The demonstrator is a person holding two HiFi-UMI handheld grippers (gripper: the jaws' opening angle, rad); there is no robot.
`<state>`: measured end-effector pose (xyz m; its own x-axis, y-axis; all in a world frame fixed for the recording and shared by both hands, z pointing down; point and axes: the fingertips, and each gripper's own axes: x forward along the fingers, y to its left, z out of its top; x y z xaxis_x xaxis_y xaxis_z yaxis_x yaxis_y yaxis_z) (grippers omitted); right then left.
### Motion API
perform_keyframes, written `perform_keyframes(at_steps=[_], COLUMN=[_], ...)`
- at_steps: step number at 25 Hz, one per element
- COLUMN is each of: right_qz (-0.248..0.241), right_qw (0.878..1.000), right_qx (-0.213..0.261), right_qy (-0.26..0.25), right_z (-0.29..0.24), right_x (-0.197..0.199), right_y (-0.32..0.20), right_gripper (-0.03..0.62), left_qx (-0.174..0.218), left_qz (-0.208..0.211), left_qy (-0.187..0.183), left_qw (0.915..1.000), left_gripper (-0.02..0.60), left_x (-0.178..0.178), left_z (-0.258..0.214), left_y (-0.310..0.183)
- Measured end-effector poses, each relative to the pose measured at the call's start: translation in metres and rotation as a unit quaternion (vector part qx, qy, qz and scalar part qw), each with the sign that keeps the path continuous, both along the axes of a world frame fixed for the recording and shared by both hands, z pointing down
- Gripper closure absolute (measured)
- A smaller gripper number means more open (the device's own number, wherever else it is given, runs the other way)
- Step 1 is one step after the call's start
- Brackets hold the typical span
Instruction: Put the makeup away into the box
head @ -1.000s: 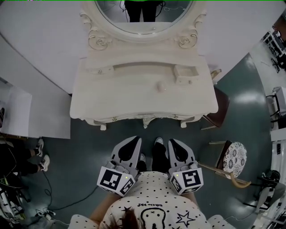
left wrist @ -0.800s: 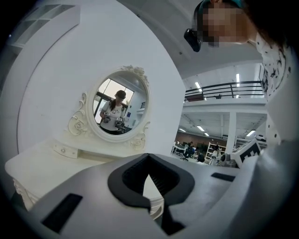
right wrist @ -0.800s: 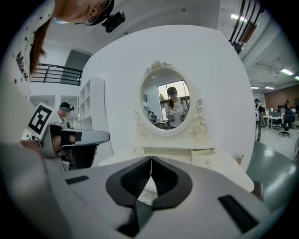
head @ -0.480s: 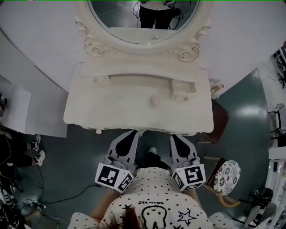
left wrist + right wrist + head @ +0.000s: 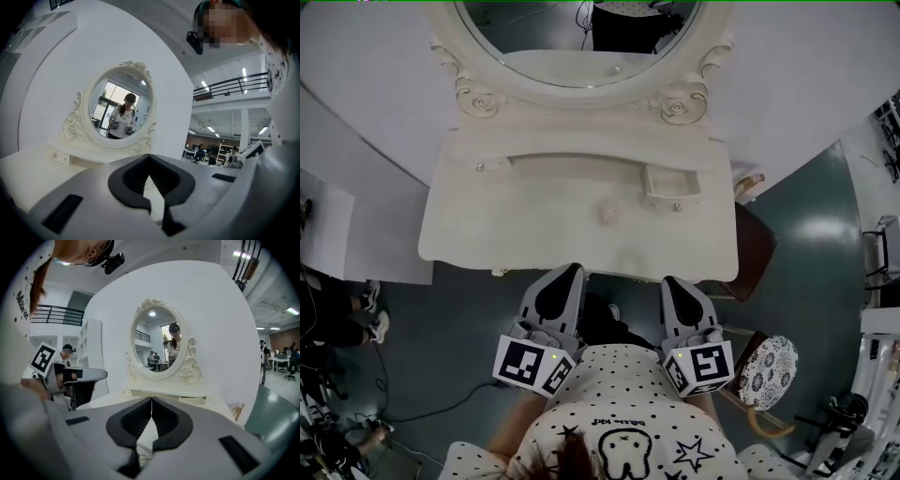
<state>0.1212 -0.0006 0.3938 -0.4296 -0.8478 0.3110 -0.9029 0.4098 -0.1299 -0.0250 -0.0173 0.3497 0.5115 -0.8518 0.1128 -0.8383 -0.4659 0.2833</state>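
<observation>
1. Makeup piece [image 5: 607, 214] lies alone near the middle of the dressing table [image 5: 487, 234]. It shows only as a small pale round blob, too small and washed out to tell what kind it is.
2. Toward the back right corner sits the box [image 5: 672, 178], a small open drawer standing out from the raised back ledge. It is behind and to the right of the makeup piece, apart from it. Its inside is pale, and I cannot tell whether anything lies in it.
3. The left gripper [image 5: 571, 270] hangs at the table's front edge, left of the middle. Its fingers are pressed together at the tips with nothing between them.
4. The right gripper [image 5: 669, 281] hangs at the same edge, right of the middle, its fingers likewise closed and empty.
5. In both gripper views the gripper's own grey body fills the lower half and hides the makeup piece.
6. The oval mirror [image 5: 581, 37] is cut off by the top of the head view.
7. The person's spotted shirt [image 5: 619, 422] covers the bottom of that view, hiding both hands.
8. A brown chair [image 5: 757, 248] is half hidden behind the table's right front corner.
9. A patterned stool [image 5: 769, 364] sits partly behind the right gripper's marker cube.
</observation>
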Motion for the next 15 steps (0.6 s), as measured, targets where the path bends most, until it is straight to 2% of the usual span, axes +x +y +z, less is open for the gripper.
perform_keyframes(at_steps=[10, 15], right_qz=[0.024, 0.034], right_qw=[1.0, 0.999], right_qx=[-0.003, -0.002], right_qy=[0.0, -0.003], right_z=[0.002, -0.002], right_x=[0.012, 0.005], right_y=[-0.021, -0.041], right_gripper=[0.586, 0.586], left_qx=[-0.007, -0.008], left_qz=[0.019, 0.036], left_qy=[-0.001, -0.002], left_qw=[0.9998, 0.9993], left_gripper=[0.586, 0.586], left_x=[0.011, 0.009], left_z=[0.004, 0.001], left_y=[-0.022, -0.045])
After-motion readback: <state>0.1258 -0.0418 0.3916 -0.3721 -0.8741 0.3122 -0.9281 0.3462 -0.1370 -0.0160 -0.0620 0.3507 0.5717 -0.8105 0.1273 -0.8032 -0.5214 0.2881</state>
